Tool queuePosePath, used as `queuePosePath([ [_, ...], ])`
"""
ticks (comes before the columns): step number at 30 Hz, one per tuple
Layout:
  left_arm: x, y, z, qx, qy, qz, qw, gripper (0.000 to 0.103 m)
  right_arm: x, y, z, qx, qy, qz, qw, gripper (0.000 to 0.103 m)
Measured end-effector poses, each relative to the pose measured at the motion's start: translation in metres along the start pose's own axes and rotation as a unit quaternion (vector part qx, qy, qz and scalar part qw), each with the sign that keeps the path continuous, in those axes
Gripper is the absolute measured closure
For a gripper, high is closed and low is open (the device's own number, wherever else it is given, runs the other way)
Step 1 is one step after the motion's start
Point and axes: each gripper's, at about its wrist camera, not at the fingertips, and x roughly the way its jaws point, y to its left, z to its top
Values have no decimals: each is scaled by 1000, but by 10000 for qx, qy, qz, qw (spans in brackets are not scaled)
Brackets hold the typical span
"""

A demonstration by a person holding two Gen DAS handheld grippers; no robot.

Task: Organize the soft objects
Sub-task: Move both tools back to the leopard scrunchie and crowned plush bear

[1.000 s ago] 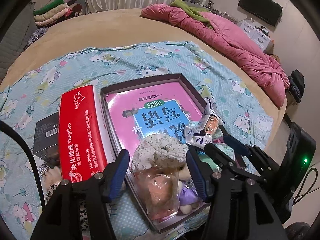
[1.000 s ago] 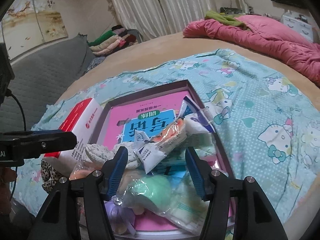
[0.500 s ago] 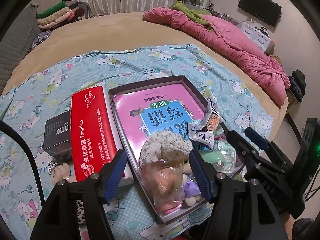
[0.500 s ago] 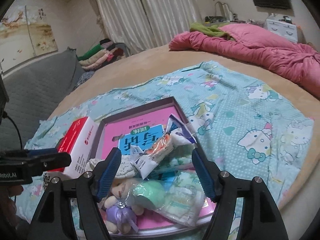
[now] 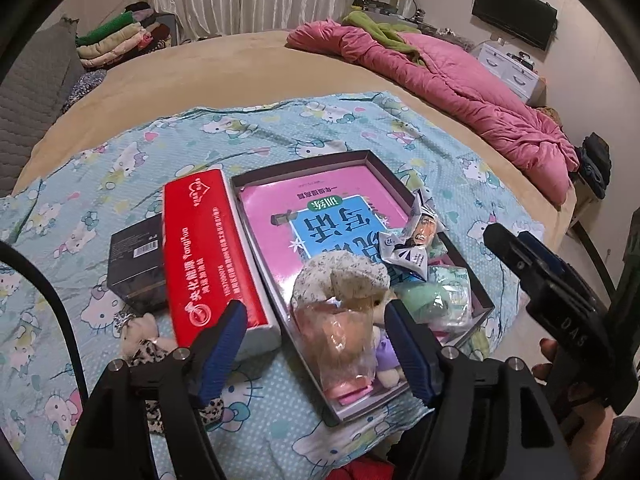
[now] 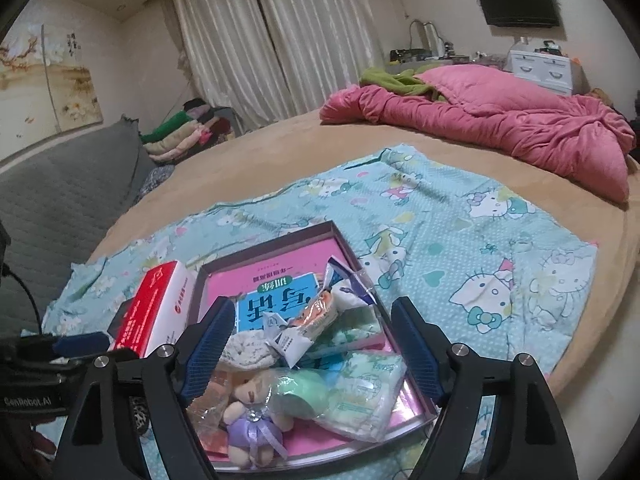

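A shallow dark box (image 5: 362, 156) (image 6: 276, 240) with a pink book inside lies on the Hello Kitty sheet. Near its front end lie soft items: a speckled white bundle (image 5: 340, 276) (image 6: 248, 350), a clear bag with something orange (image 5: 340, 332), a small plush bear in a purple dress (image 6: 252, 432), a green bagged item (image 6: 298, 394) and snack packets (image 5: 408, 248) (image 6: 312, 320). My left gripper (image 5: 312, 344) is open and empty above the box's front end. My right gripper (image 6: 310, 350) is open and empty above the same pile.
A red and white carton (image 5: 208, 248) (image 6: 154, 312) lies left of the box, with a black box (image 5: 136, 256) beside it and a leopard-print plush (image 5: 148, 340) in front. A pink quilt (image 6: 500, 124) lies far right. Folded clothes (image 5: 120, 40) sit at the back left.
Both grippers have drawn back and up from the box, so the pile looks smaller and more of the bed shows. Both stay open. The items in the box have not moved.
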Motion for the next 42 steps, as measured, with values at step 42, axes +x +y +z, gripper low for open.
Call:
queuePosePath([
  [42, -79, 115, -55, -877, -299, 508, 9944, 30, -51, 154, -18, -1447, 203, 1020, 9840, 20],
])
